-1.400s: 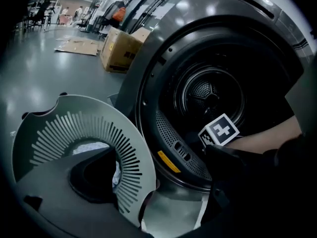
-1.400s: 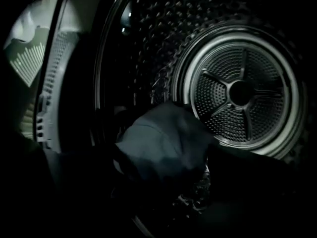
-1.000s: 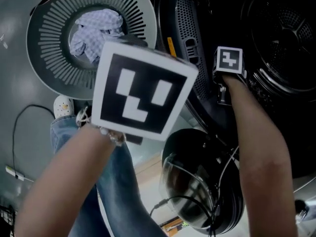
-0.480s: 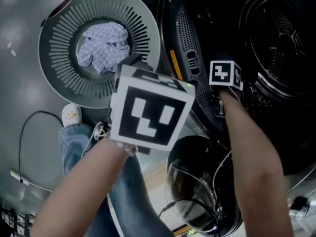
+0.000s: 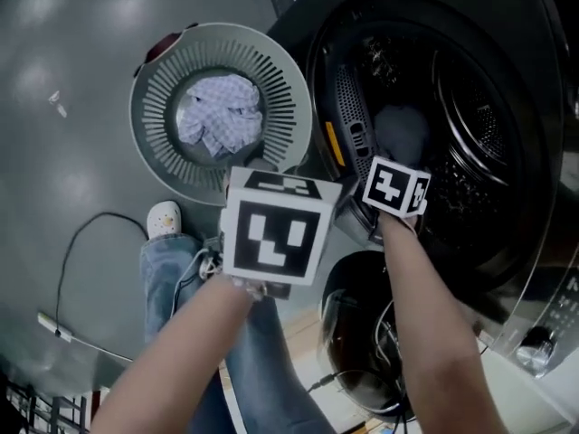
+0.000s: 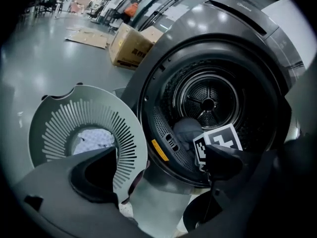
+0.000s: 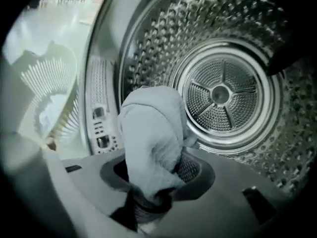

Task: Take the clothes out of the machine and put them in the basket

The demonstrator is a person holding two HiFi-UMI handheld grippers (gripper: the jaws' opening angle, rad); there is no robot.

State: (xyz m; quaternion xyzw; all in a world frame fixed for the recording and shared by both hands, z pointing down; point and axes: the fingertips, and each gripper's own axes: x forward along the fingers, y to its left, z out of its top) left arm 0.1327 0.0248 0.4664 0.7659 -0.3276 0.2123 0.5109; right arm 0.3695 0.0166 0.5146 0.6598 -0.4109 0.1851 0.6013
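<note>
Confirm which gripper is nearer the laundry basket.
Left. The left gripper hangs open beside the laundry basket; the right gripper is at the drum, jaws just closing onto a grey garment.

Glossy grey floor (image 5: 54, 43), slatted round basket (image 5: 154, 125) standing on it beside the machine (image 6: 233, 21), thin black cable (image 5: 109, 213), white shoe (image 5: 164, 220), cardboard boxes (image 6: 130, 46) and flattened cardboard (image 6: 89, 37) farther off.

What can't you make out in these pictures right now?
- Head view: marker cubes hide the jaws of the left gripper and the right gripper, which has just been closing on the grey cloth.
- Right gripper view: that cloth and the gripper's body block the lower front of the drum; more clothes there cannot be told.
- Left gripper view: one jaw covers part of the inside of the basket.
</note>
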